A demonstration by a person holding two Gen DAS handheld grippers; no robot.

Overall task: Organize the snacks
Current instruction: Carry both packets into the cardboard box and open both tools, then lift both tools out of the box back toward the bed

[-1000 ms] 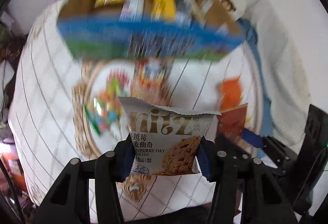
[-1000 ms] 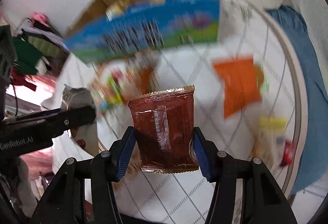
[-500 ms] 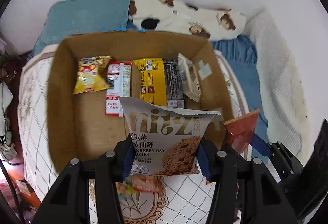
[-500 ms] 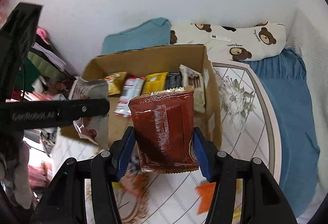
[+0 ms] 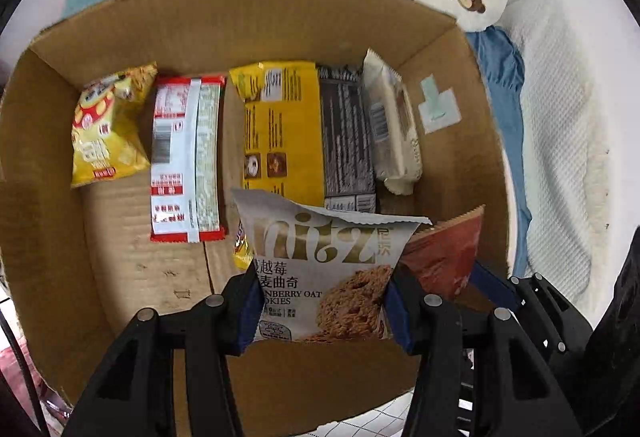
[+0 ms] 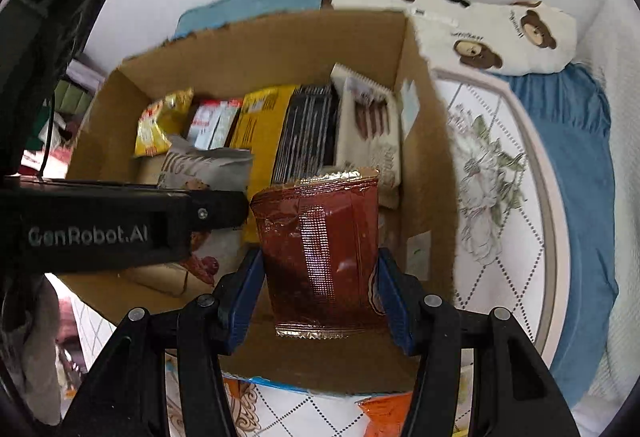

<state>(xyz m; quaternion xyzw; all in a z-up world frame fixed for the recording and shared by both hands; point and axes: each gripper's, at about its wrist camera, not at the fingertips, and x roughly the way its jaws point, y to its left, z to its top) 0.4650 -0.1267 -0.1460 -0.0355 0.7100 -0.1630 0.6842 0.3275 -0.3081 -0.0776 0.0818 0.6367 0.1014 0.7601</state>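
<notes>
Now cookie packet [image 5: 320, 269] clamped in left tool [image 5: 320, 307] (above box [image 5: 240, 17]).

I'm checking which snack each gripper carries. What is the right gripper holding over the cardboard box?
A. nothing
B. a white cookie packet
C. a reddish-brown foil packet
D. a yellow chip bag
C: in the right wrist view the right gripper has its blue pads pressed on both sides of the reddish-brown foil packet, above the cardboard box.
</notes>
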